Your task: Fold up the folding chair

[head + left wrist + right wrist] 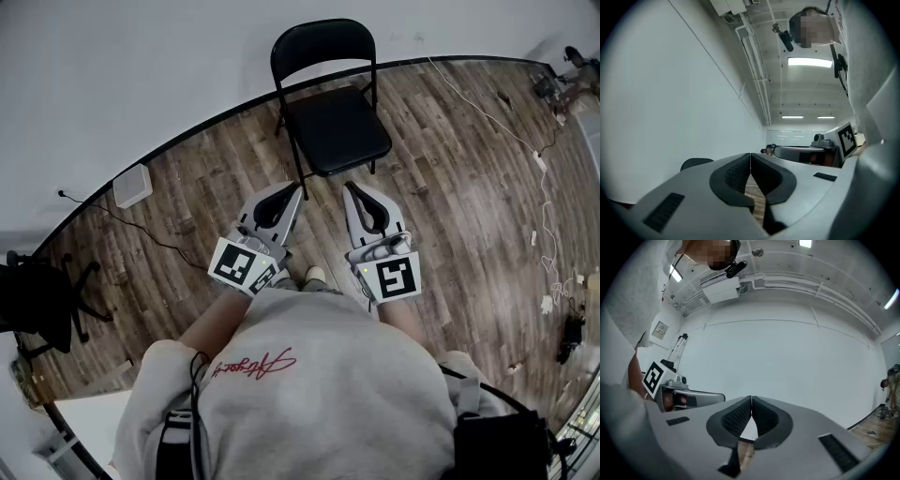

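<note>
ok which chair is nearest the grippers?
The black folding chair, standing open straight ahead by the wall; the other dark chair sits off at the left edge.

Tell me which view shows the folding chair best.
Head view: the whole chair shows, unfolded, standing by the wall. The left gripper view catches only a dark curved sliver of it, low at left. The right gripper view shows none of it.

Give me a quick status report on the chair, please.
Left tongs, right tongs shut, empty. Folding chair unfolded, untouched, ahead by wall. Nothing between.
</note>
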Tool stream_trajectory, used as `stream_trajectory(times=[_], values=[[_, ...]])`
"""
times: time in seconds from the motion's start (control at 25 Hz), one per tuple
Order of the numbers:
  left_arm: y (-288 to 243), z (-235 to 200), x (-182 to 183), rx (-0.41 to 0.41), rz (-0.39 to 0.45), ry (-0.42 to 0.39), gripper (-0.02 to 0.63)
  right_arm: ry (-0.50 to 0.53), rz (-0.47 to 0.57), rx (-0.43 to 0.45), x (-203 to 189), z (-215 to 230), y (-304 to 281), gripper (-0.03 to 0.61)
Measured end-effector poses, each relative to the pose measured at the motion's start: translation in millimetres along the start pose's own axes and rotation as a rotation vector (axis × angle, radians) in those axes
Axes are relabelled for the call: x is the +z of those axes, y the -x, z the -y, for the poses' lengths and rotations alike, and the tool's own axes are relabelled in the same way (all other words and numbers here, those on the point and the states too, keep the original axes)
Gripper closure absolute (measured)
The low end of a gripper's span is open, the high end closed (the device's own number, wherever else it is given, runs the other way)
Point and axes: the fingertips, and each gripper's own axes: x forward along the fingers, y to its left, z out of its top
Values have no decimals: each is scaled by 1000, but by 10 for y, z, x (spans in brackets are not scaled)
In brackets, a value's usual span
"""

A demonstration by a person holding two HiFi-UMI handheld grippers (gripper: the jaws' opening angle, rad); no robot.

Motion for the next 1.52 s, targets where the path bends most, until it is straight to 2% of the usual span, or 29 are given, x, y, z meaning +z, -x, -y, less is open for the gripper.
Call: stream_trajectory(times=[0.44,0.72,1.04,1.52], values=[[-9,-15,33,-8,4,-9,598,11,6,-4,9,3,-55,560],[-2,-28,33,1,4,-5,597,-26,73,-22,138,37,-11,560],[-83,28,-17,16,-4,-3,597,-18,3,-9,-29,119,-36,560],[-372,-39,-3,109,31,-24,598,-6,30,36,-36,479,-131,560]])
